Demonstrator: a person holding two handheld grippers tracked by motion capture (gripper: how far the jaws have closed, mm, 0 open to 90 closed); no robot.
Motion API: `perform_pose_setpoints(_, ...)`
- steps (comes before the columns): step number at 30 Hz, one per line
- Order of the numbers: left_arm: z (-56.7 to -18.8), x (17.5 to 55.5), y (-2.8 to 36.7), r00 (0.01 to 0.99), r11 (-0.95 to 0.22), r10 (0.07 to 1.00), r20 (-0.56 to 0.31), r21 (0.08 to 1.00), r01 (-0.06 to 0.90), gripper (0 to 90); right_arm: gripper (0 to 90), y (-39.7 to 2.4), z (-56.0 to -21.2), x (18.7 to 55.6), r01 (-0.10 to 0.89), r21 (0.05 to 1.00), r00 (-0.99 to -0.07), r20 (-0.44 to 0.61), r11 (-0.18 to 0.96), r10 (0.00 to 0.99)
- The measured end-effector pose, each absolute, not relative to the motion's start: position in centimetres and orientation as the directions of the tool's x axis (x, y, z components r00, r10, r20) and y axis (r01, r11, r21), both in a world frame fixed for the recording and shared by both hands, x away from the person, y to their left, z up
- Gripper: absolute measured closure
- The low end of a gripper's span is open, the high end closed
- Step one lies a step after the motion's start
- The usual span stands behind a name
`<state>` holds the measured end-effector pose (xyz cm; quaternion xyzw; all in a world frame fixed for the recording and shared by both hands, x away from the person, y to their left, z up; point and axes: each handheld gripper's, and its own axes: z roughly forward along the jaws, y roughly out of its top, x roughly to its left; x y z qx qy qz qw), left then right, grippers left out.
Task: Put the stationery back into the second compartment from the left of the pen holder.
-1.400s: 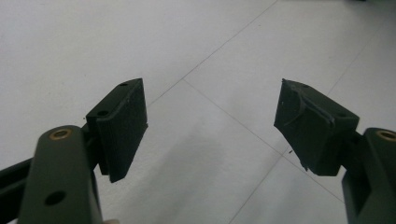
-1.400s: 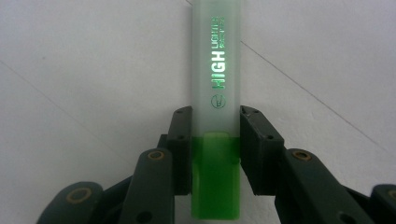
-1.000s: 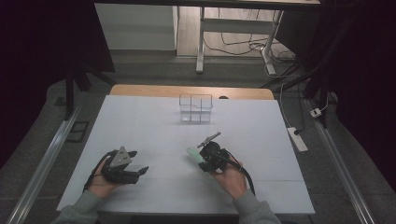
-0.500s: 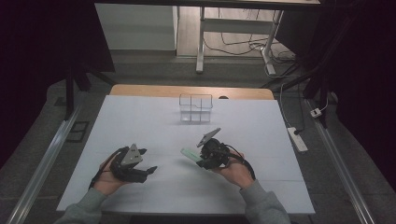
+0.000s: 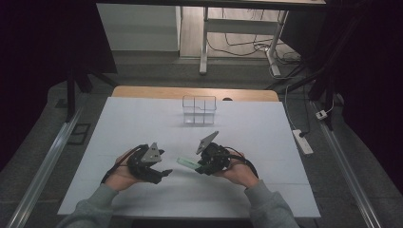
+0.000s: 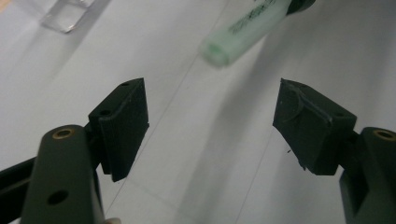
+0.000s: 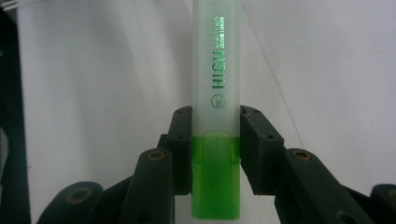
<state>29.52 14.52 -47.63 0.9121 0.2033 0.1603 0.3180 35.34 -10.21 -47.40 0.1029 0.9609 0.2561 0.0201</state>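
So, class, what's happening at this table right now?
A person works at a white table with a hand-held tool in each hand. The right tool is shut on a green highlighter, gripping it near its bright green end and holding it out toward the left tool. The left tool is open and empty, facing the highlighter's free end. A clear divided container stands at the table's far side, untouched.
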Motion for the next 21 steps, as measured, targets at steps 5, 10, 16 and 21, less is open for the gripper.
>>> perform_pose_setpoints(5, -47.4, 30.0, 12.8, 0.901, -0.759, 0.400, 0.167, 0.612, 0.224, 26.9, 67.0, -9.5, -47.5, 35.0, 0.126, 0.479, -0.991, 0.022, 0.869, 0.132)
perform_pose_setpoints(10, -47.7, 30.3, 11.2, 0.932, -0.801, 0.325, 0.163, 0.571, 0.180, 29.3, 66.9, -9.1, -47.8, 34.6, 0.080, 0.462, -0.997, 0.025, 0.883, 0.078)
perform_pose_setpoints(16, -48.2, 30.7, 10.3, 0.957, -0.829, 0.259, 0.130, 0.538, 0.151, 36.1, 66.9, -8.4, -47.7, 33.9, 0.013, 0.461, -1.000, 0.021, 0.887, 0.004)
perform_pose_setpoints(21, -48.5, 30.8, 9.9, 0.973, -0.840, 0.209, 0.098, 0.527, 0.127, 44.4, 66.9, -8.1, -47.7, 33.7, -0.007, 0.453, -1.000, 0.014, 0.891, -0.015)
